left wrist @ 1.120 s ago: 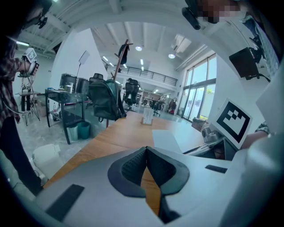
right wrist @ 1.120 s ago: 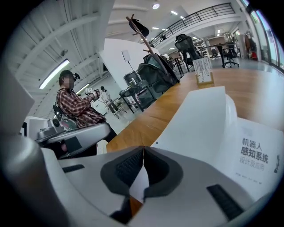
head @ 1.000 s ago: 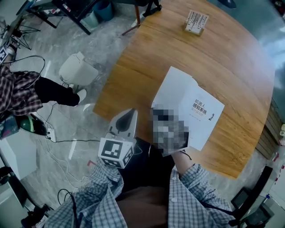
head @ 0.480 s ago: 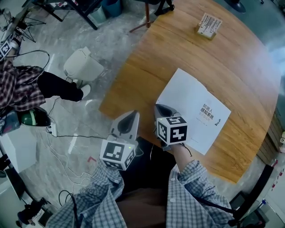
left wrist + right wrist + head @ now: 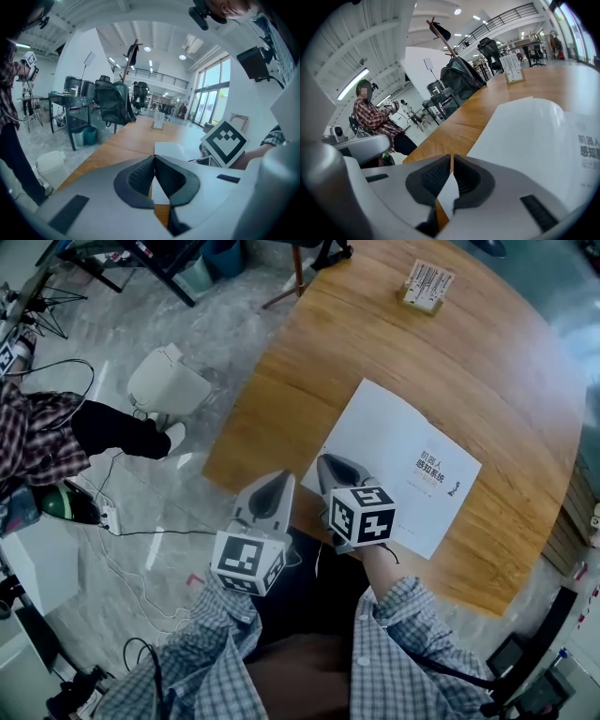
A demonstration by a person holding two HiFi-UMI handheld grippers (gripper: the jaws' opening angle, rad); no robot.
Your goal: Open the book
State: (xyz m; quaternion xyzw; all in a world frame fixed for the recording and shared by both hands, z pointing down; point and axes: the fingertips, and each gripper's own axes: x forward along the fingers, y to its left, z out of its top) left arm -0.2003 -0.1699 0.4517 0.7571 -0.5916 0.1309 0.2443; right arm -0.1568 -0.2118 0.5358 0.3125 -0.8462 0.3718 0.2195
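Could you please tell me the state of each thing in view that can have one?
book: closed, lying flat, cover up.
left tongs: shut, nothing between them.
right tongs: shut, tips at the book's near corner.
card stand: upright.

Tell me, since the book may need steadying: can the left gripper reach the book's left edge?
Probably yes: the left gripper hangs near the book, only bare table between them; the right gripper occupies the near corner.

Smooth matt paper book (image 5: 394, 442) on faintly glossy, grained wooden table (image 5: 506, 362); woven cloth sleeves (image 5: 403, 652).
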